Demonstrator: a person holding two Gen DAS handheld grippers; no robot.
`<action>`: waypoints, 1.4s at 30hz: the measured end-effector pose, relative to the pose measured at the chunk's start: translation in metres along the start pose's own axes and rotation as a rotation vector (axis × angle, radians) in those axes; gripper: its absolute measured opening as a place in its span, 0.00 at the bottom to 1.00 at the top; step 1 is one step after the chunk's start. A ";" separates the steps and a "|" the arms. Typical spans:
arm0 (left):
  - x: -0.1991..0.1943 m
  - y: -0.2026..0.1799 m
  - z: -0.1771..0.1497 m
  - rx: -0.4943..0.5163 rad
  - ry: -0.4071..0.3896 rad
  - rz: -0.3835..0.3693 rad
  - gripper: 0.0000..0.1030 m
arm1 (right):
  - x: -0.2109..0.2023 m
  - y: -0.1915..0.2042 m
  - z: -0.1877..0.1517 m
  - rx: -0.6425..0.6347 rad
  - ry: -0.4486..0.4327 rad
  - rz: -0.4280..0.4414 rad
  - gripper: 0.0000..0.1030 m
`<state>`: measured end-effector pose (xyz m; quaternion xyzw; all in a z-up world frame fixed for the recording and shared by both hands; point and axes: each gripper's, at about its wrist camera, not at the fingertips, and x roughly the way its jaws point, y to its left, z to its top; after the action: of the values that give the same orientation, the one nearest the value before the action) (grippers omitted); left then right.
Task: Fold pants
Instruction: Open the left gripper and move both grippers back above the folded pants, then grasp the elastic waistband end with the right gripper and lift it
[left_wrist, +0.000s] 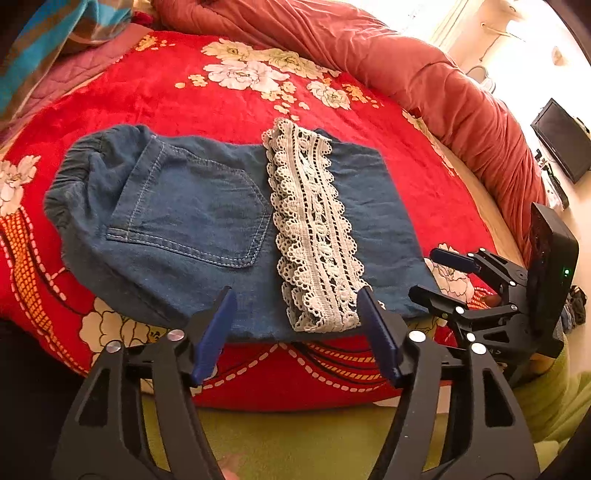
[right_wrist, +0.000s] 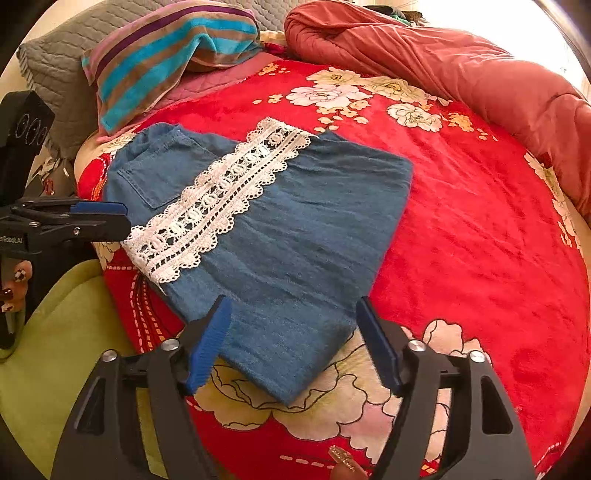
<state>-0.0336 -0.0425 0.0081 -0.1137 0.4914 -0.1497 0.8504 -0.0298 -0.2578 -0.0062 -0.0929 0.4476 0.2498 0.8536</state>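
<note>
Pants (left_wrist: 207, 221): blue denim, folded into a compact rectangle, lying flat on the red floral blanket (left_wrist: 155, 96) of the bed, near its front edge.

Left wrist view: back pocket uppermost, elastic waistband bunched at left, white lace trim (left_wrist: 314, 229) running across the fold. Left tool (left_wrist: 297, 321) spread apart just above the near denim edge, nothing clamped. Right tool (left_wrist: 439, 273) at right, likewise spread, beside the fabric's corner. Rust-red quilt (left_wrist: 406, 62) heaped behind.

Right wrist view: pants (right_wrist: 295, 236) lie diagonally; right tool (right_wrist: 295, 332) parted over the near corner, empty. Left tool (right_wrist: 110, 214) at left edge. Striped pillow (right_wrist: 166, 55) beyond.
</note>
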 end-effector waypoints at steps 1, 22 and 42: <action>-0.001 0.000 0.000 0.000 -0.002 0.003 0.64 | -0.001 0.000 0.000 0.003 -0.004 -0.003 0.77; -0.036 0.018 0.003 -0.013 -0.104 0.140 0.91 | -0.015 0.009 0.014 0.022 -0.059 0.022 0.78; -0.077 0.091 -0.009 -0.217 -0.194 0.168 0.91 | -0.013 0.037 0.056 -0.034 -0.101 0.041 0.96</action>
<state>-0.0646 0.0700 0.0348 -0.1773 0.4283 -0.0124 0.8860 -0.0147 -0.2093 0.0396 -0.0855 0.4014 0.2794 0.8680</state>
